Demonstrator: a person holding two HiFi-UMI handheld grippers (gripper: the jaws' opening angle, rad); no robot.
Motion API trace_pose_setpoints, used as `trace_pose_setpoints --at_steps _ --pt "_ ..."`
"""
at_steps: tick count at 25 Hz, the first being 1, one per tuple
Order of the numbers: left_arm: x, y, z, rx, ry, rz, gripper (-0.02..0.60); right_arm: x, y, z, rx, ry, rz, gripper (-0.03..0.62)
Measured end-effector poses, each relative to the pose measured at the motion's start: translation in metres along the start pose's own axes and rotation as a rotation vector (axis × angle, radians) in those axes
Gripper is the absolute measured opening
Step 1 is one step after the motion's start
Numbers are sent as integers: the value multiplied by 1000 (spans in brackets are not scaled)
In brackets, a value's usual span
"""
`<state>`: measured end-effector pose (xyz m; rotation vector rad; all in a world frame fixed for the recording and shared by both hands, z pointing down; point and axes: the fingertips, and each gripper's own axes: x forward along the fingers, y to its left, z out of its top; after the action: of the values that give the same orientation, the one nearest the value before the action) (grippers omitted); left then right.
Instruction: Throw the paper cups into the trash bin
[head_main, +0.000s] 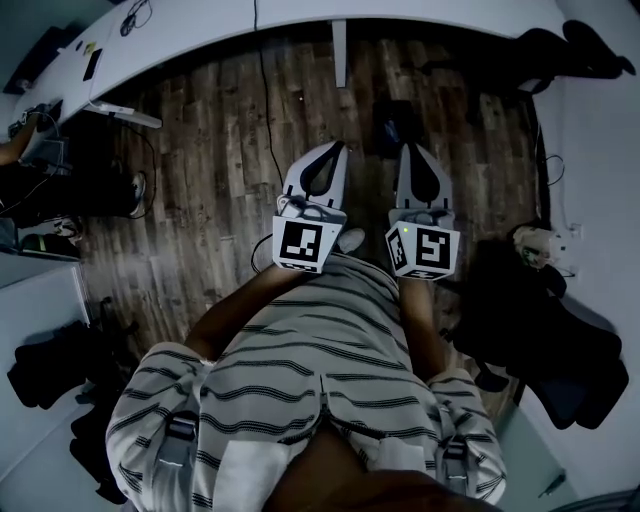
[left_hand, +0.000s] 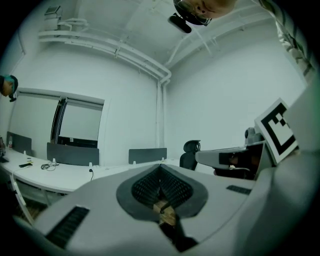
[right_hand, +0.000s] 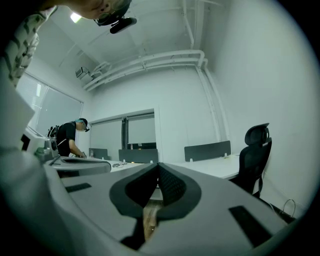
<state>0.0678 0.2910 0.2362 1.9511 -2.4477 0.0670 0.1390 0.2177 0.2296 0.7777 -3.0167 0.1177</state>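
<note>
The left gripper (left_hand: 160, 166) has its two jaws pressed together at the tips. Its dark ribbed pads (left_hand: 146, 187) bow apart behind the tips and leave a small hollow with nothing in it. The right gripper (right_hand: 159, 165) is closed in the same way, tips meeting and its dark ribbed pads (right_hand: 173, 186) holding nothing.

In the head view the two white grippers sit side by side, just apart, both pointing away from the person. Each carries a white cube with black square markers at its rear, the left one (head_main: 308, 245) and the right one (head_main: 424, 250). Bare forearms run back from them to a white shirt with thin dark stripes (head_main: 310, 390).

Below the grippers lies a dark wood-plank floor (head_main: 210, 180), and a thin black cable (head_main: 268, 110) trails across it. A long curved white desk (head_main: 200, 35) runs along the far edge, with small dark items on its top. A black office chair (head_main: 565, 365) stands at the right.

The right gripper view shows another black high-backed office chair (right_hand: 256, 155) beside a white desk with grey partition panels (right_hand: 207, 150). A second person in a dark top (right_hand: 67, 141) bends over a desk at the far left. White pipes (right_hand: 150, 62) run under the ceiling.

No view shows the paper cups or the trash bin, so their place cannot be told.
</note>
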Motion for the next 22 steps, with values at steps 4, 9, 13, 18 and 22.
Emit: trace_pose_setpoints --at_steps 4,9,13,18,22 --pt "3 0 1 0 7 8 23 1 -1 -1 9 7 6 9" --pt "8 -1 -2 1 11 -5 23 8 1 -4 12 10 19 9" --pt "24 7 0 -5 -1 -7 23 24 -3 0 1 7 22 9" --pt "50 19 3 -13 -16 -2 23 49 -14 6 -12 -1 17 9" --pt "71 36 1 -21 -7 6 23 76 -22 6 -4 1 10 9"
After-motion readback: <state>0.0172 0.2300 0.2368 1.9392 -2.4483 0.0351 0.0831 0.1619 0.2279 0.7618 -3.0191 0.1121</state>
